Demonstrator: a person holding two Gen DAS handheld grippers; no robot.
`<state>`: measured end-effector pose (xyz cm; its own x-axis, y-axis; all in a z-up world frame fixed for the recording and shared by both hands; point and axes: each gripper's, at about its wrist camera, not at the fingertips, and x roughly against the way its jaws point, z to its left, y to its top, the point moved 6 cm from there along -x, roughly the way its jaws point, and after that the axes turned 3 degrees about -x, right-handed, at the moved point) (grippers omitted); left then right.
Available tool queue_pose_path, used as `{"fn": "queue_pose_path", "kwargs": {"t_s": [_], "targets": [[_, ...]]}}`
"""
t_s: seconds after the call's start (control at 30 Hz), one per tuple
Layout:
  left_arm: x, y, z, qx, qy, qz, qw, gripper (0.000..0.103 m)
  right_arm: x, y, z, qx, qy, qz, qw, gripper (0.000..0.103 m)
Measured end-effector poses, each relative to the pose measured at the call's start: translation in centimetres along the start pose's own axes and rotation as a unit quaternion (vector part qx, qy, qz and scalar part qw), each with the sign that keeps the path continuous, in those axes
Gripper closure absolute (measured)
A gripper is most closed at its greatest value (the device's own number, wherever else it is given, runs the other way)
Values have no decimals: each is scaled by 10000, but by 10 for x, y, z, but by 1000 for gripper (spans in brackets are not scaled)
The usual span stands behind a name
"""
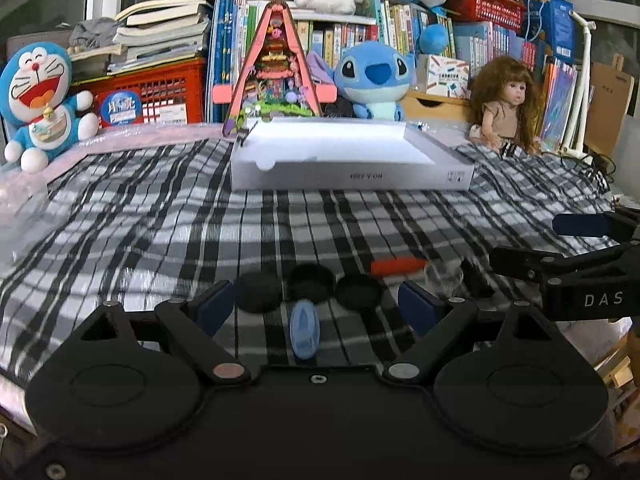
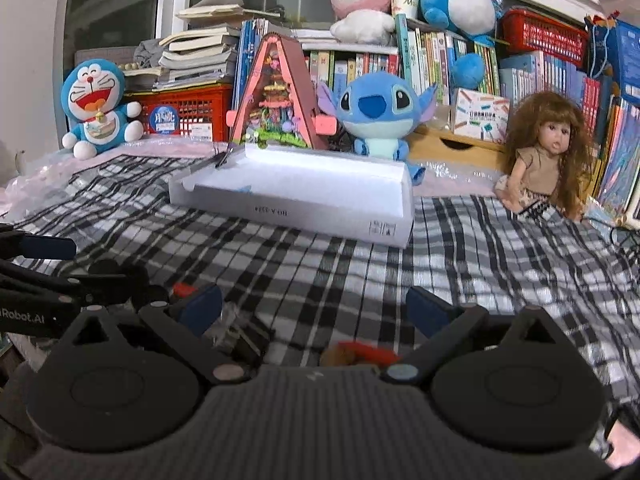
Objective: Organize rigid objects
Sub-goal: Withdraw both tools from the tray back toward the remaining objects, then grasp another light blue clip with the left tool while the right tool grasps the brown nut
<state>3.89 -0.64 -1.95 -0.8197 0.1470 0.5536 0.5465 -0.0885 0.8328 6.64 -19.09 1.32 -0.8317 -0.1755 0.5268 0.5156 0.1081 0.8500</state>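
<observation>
Three black round lids [image 1: 312,283] lie in a row on the checked cloth, just ahead of my left gripper [image 1: 316,306], which is open with nothing held. A light blue oval piece [image 1: 305,333] lies between its fingers. An orange stick [image 1: 396,266] and a clear plastic item [image 1: 444,278] lie to the right. My right gripper [image 2: 314,310] is open over the cloth; a clear item [image 2: 232,330] sits by its left finger and a red and brown object [image 2: 362,354] lies close under the camera. An open white box [image 2: 296,196] stands beyond.
Plush toys, a doll [image 2: 544,152], a pink toy house [image 1: 276,76], red crates and rows of books line the back. The right gripper [image 1: 568,268] shows at the left wrist view's right edge. Bubble wrap [image 1: 24,184] lies left of the cloth.
</observation>
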Motion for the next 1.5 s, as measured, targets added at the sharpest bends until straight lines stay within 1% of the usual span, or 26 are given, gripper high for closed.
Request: {"fn": "queue_pose_path", "kwargs": {"t_s": [0.17, 0.27, 0.37, 0.43, 0.47, 0.53, 0.6, 0.67, 0.7, 0.77, 0.87, 0.9, 0.97, 1.0, 1.03, 1.07, 1.13, 1.27, 1.5], "targets": [[0, -11, -3, -104, 103, 35, 9999, 15, -2, -14, 0, 6, -35, 155, 9999, 1], [1, -13, -3, -116, 154, -3, 9998, 19, -2, -20, -1, 7, -56, 189, 9998, 1], [1, -13, -2, -59, 94, -12, 9999, 27, -1, -24, -2, -60, -89, 207, 9997, 2], [1, -15, -1, 1, 16, 8, 10000, 41, 0, -26, -4, -140, -96, 213, 9996, 3], [1, -16, 0, 43, -13, 22, 10000, 44, 0, -26, -6, -164, -87, 211, 9996, 6], [0, -17, 2, 106, -36, 44, 9999, 53, 2, -28, -8, -203, -67, 178, 9996, 11], [0, -19, 4, 111, -1, 40, 9999, 57, 3, -29, -11, -218, -37, 174, 9996, 16], [0, -19, 5, 69, 25, 24, 10000, 58, 5, -31, -15, -222, -56, 172, 9996, 27], [-1, -19, 5, 50, 30, 21, 10000, 58, 5, -32, -17, -221, -96, 177, 9996, 31], [-2, -19, 4, 20, 24, 24, 10000, 58, 4, -33, -21, -219, -160, 204, 9994, 43], [-5, -18, 3, -32, 24, 55, 10000, 59, 2, -35, -25, -214, -235, 246, 9992, 55], [-6, -18, 3, -45, 20, 69, 10000, 60, 1, -36, -26, -198, -262, 264, 9991, 57], [-8, -18, 2, -75, 54, 81, 9999, 63, -1, -37, -26, -158, -294, 276, 9991, 63], [-8, -18, 3, -67, 110, 88, 9999, 74, -2, -37, -25, -140, -297, 275, 9991, 65], [-8, -17, 3, -48, 139, 89, 9999, 88, -3, -37, -25, -120, -300, 282, 9991, 73], [-8, -16, 3, -27, 87, 91, 9999, 88, -3, -38, -24, -110, -310, 295, 9990, 77], [-6, -14, 3, -3, -4, 66, 10000, 88, -2, -36, -23, -125, -323, 273, 9990, 77], [-1, -11, -3, -277, 80, -82, 9995, 88, 4, -31, -18, -44, -290, 164, 9994, 77], [-1, 1, -3, -121, -17, -23, 9999, 88, 4, -18, -18, -212, -170, 131, 9995, 77]]}}
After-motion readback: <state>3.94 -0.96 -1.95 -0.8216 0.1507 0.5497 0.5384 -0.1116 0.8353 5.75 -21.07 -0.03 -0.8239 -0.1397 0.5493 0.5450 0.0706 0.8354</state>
